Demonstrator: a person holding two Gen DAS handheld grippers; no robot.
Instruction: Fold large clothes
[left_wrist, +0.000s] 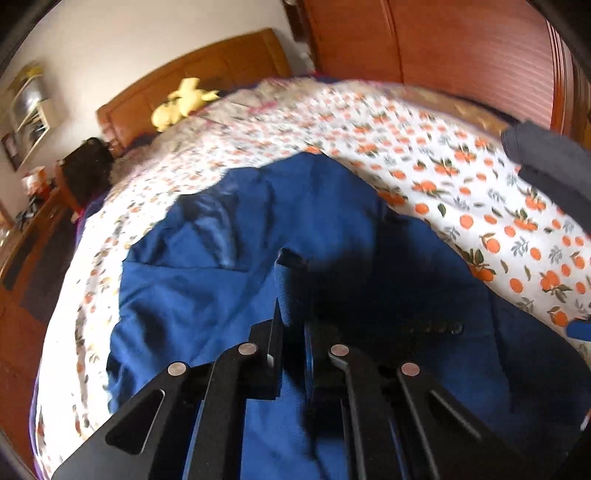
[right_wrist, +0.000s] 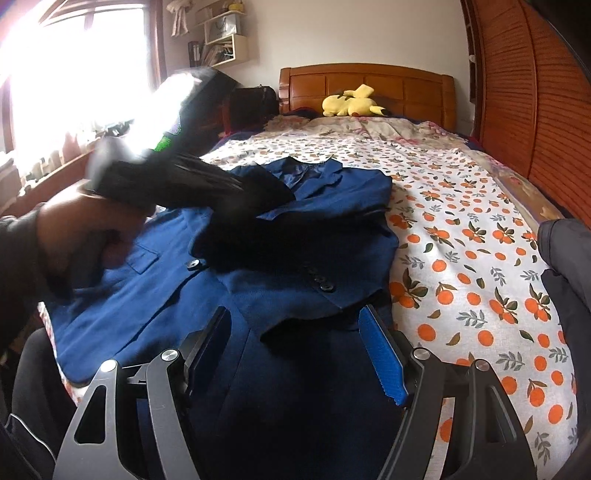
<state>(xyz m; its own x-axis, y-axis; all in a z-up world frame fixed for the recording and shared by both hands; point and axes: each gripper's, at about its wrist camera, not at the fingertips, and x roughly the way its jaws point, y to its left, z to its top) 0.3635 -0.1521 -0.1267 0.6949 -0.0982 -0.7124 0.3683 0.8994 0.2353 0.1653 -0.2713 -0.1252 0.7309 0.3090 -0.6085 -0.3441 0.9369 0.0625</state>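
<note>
Across the near half of the bed lies the navy jacket, front up, collar toward twelve o'clock by the headboard, hem toward six o'clock at the bed's edge. One sleeve or front panel is already laid over the chest, with a row of dark buttons showing along it.

The left tongs appear closed or nearly so, their blue pads pressed together over the cloth; whether any fabric sits between them cannot be told. In the right view the left hand holds that tool above the jacket at about ten o'clock, blurred. The right tongs stand wide open, empty, low over the hem.

Judged from this, the risk is a pinch that catches only the top layer: the lining would slide, the folded panel would drag off, and the fold would skew. A pull from one side alone could also ruck the bedsheet beneath.

The jacket is a woven, matte suiting with a shinier lining at the collar, stiff at the lapels, softly creased elsewhere. The sheet is thin white cotton printed with oranges. A yellow plush toy rests against the wooden headboard; a slatted wooden wardrobe stands at two o'clock.
</note>
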